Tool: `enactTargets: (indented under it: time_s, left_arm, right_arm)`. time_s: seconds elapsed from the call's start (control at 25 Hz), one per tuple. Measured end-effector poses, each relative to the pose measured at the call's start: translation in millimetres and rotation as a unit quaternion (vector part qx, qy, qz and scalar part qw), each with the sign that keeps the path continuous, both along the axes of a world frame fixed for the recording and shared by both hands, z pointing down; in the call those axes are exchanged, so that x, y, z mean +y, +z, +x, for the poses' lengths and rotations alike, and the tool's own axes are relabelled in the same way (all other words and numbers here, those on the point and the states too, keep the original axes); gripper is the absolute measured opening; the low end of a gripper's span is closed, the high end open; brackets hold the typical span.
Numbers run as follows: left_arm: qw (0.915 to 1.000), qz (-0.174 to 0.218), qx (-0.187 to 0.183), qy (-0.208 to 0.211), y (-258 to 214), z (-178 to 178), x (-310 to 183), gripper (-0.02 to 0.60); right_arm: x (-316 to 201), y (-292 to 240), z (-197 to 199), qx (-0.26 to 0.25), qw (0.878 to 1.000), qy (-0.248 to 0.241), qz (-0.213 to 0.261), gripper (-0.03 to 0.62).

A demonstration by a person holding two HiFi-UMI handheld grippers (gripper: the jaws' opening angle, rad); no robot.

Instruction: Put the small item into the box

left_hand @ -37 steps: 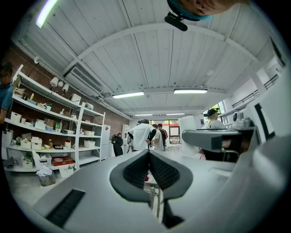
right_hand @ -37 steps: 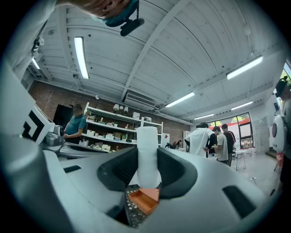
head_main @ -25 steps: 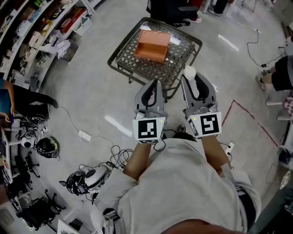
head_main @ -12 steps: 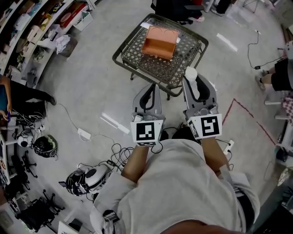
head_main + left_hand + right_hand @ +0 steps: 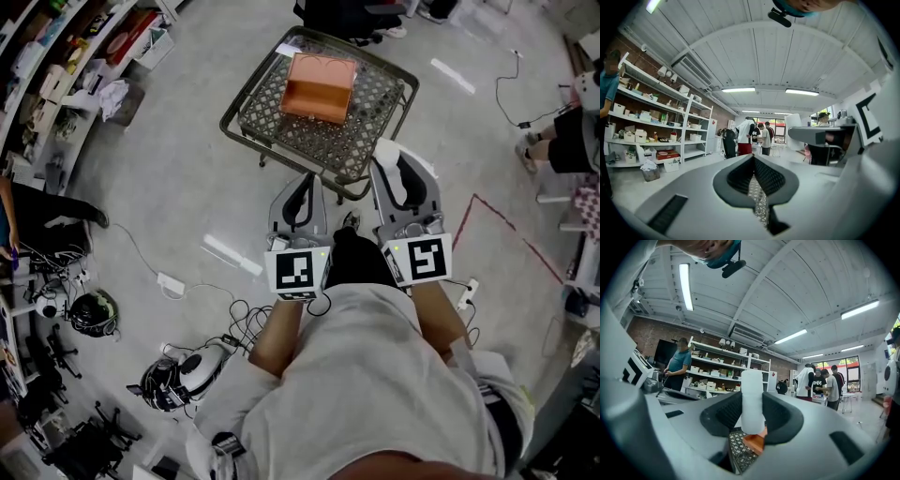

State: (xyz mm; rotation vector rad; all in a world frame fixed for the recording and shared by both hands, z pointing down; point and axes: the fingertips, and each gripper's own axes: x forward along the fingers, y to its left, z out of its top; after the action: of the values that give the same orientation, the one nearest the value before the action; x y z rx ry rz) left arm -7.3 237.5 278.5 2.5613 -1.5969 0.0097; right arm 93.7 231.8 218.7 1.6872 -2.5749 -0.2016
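Note:
An open orange box (image 5: pixel 320 86) stands on a metal mesh table (image 5: pixel 281 150) ahead of me. Both grippers are held side by side at the table's near edge, short of the box. My right gripper (image 5: pixel 389 161) is shut on a small white cylinder-shaped item (image 5: pixel 385 150), which stands upright between the pads (image 5: pixel 752 401). Under it in the right gripper view show the orange box (image 5: pixel 754 442) and the mesh table (image 5: pixel 739 452). My left gripper (image 5: pixel 304 183) is shut with nothing in it. Through a slit below its pads in the left gripper view shows the mesh table (image 5: pixel 758 199).
Shelving with bins (image 5: pixel 56 56) lines the left wall. Cables, a power strip (image 5: pixel 171 280) and helmets (image 5: pixel 178 375) lie on the floor at left. A red tape line (image 5: pixel 506 220) runs at right. One person sits at the right edge (image 5: pixel 567 141). Several people (image 5: pixel 752 136) stand far off.
The head view has swayed a little, so the table and box shift in the picture. Both grippers stay at the table's near edge, the right one still holding the white item.

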Motion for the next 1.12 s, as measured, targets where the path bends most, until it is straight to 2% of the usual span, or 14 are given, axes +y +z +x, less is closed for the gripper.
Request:
enactTargets:
  time_s: [0.36,0.84,1.0,1.12]
  left_arm:
    - [0.9995,-0.017,-0.020,-0.016,2.9,-0.3,-63.8,0.008]
    - [0.9981,-0.045,-0.042,-0.007,25.5,63.7,-152.8,0.008]
    - [0.9971,-0.048,-0.058,-0.007,28.2,83.9,-175.5,0.008]
    - [0.9965,-0.056,-0.061,0.009,32.3,98.6,-184.8,0.008]
  right_arm:
    - [-69.7,2.0,10.5,-0.017,1.000,-0.011,0.003,0.123]
    - [-157.9,28.5,66.7,-0.064,0.997,-0.030,-0.028,0.123]
    - [-170.4,29.1,81.6,-0.043,0.998,-0.039,-0.016,0.123]
    - [-165.7,30.5,89.8,-0.025,0.999,-0.045,-0.016,0.123]
